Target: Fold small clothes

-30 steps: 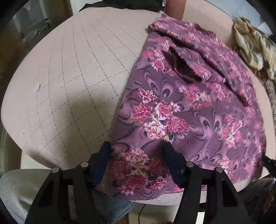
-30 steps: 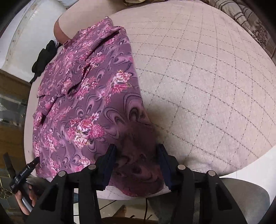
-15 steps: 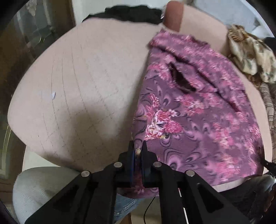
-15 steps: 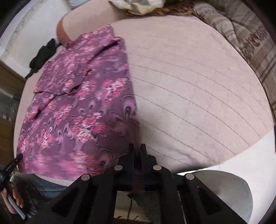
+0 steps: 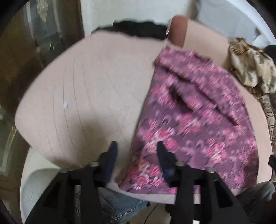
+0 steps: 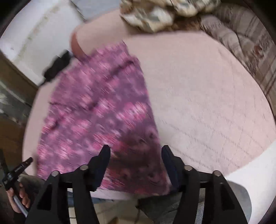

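Note:
A purple garment with pink flowers [image 5: 193, 124] lies spread on a pink quilted cushion [image 5: 89, 96]; it also shows in the right wrist view [image 6: 103, 117]. My left gripper [image 5: 136, 148] is open above the garment's near left corner, which hangs over the cushion's front edge. My right gripper [image 6: 136, 153] is open above the garment's near right corner. Neither holds cloth. Both views are blurred by motion.
A crumpled beige patterned cloth [image 5: 251, 69] lies at the far right, and also shows in the right wrist view [image 6: 155, 15]. A black cloth [image 5: 134, 29] lies at the cushion's far edge. A striped blanket [image 6: 250, 43] is to the right. The person's jeans [image 5: 120, 203] are below the front edge.
Both grippers shut on the garment's near corners half a second ago and have now opened and let go. Both have pulled back and up from the cushion.

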